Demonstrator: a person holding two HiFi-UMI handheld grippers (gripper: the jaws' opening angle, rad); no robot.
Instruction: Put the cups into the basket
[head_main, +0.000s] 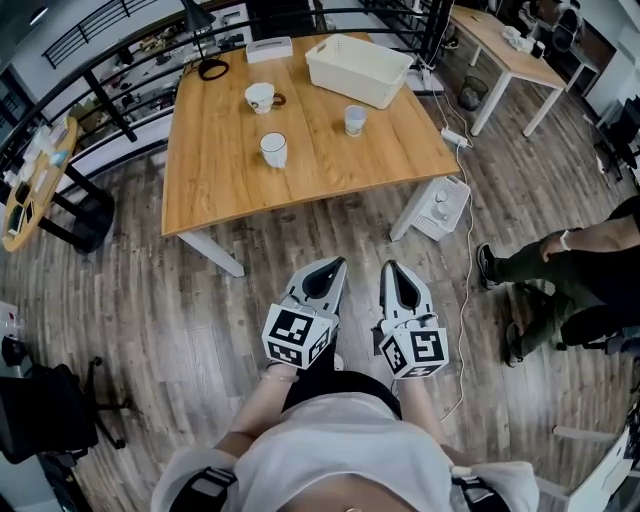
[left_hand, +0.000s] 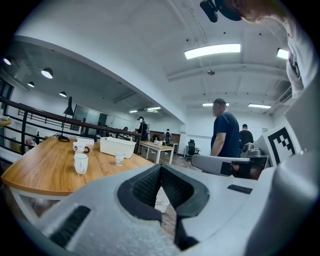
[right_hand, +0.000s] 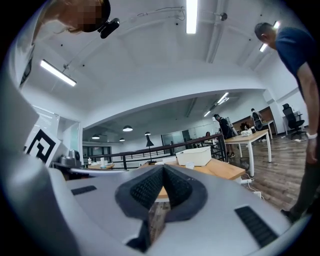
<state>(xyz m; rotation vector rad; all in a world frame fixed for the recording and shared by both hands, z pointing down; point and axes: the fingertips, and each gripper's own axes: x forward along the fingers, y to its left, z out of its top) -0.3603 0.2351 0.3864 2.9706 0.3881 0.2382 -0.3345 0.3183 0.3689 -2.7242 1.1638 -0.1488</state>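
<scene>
- Our left gripper (head_main: 333, 266) and right gripper (head_main: 391, 270) hang side by side over the plank floor, well short of the wooden table (head_main: 210, 190). Both claws are pinched together with nothing between the pads.
- The task's things all stand on the table. A white cup (head_main: 273, 150) is nearest us, a white mug (head_main: 260, 97) with a dark handle is behind it, and a small pale cup (head_main: 355, 120) is to the right. None is in the white basket (head_main: 358, 68), so we judge the job not yet begun.
- The first risk is the claws themselves. If we arrive with them closed, the tips will likely butt a cup and tip or shove it instead of straddling it.
- The basket sits at the far right corner, near the edge, and a heavy drop or nudge there could push it off.
- The small cup looks light, so a lopsided squeeze may squirt it sideways.
- On the floor by the table's right leg lie a white appliance (head_main: 441, 207) and a cable (head_main: 468, 240), which our feet could catch on the way in.
</scene>
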